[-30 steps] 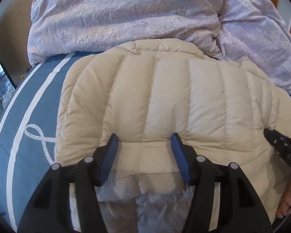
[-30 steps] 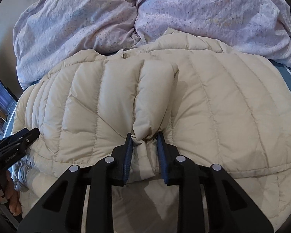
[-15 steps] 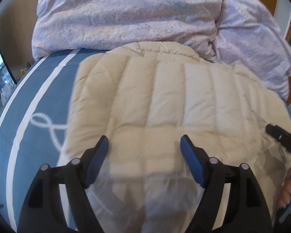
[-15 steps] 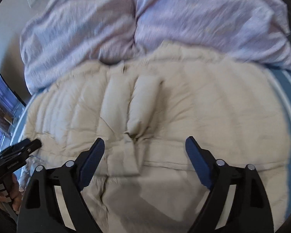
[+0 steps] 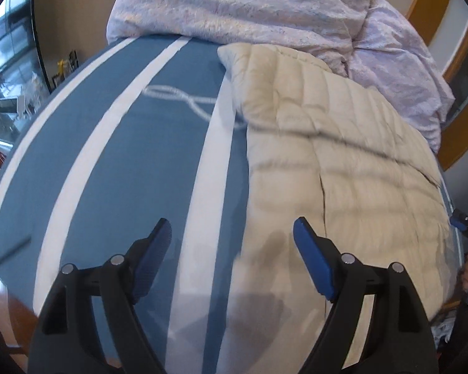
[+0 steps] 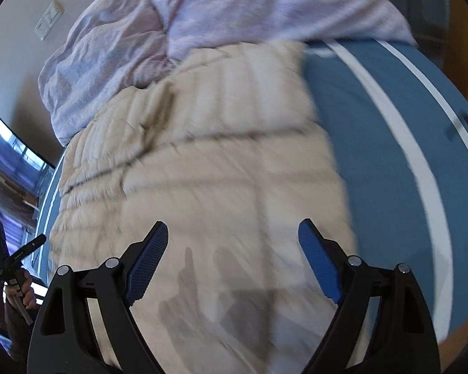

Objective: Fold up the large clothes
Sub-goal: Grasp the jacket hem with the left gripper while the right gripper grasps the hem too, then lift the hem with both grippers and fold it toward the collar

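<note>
A: Where's the puffer jacket (image 5: pixel 343 168)?
B: Flat on the striped bed (image 5: pixel 134 162), below the lilac duvet (image 5: pixel 249 3).
A: Your left hand-held gripper (image 5: pixel 232 249)?
B: Spread, over the jacket's left edge, pinching nothing.
A: The right hand-held gripper (image 6: pixel 232 249)?
B: Spread too, jaws just opened, above the jacket's right part, nothing between them.

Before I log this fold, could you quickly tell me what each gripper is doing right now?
Left gripper: open, holding nothing; its jaws have just been opening above the bed cover.
Right gripper: open, holding nothing, above the jacket.
</note>
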### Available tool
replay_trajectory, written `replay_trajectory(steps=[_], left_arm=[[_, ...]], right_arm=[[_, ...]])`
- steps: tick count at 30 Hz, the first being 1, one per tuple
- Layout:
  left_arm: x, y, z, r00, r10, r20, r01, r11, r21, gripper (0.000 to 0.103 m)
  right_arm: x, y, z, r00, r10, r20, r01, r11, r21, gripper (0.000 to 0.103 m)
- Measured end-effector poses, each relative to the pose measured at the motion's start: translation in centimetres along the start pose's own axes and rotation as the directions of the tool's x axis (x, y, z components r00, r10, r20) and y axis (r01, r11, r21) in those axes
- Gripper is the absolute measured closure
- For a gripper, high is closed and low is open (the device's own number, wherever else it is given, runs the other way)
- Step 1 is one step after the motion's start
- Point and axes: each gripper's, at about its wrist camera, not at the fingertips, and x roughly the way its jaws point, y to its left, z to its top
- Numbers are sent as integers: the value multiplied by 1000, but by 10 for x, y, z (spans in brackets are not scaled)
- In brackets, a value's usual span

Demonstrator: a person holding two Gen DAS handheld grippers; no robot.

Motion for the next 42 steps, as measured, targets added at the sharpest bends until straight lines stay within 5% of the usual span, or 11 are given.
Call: replay_trajectory(steps=[14, 21, 35, 42], left_arm=[[-23, 6, -76, 992, -127, -23, 127, 992, -16, 38], [-28, -2, -92, 987, -160, -27, 160, 987, -9, 47], [-30, -18, -104, 988, -150, -30, 151, 988, 17, 57], [-31, -19, -107, 993, -113, -26, 114, 993, 26, 89]], right_arm=[[-48, -94, -84, 997, 73, -4, -71, 980, 188, 23], [-45, -90, -99, 976, 216, -10, -210, 962, 175, 46], [-36, -85, -112, 950, 313, -3, -308, 934, 181, 59], [-34, -85, -116, 957, 288, 1, -284, 941, 184, 87]])
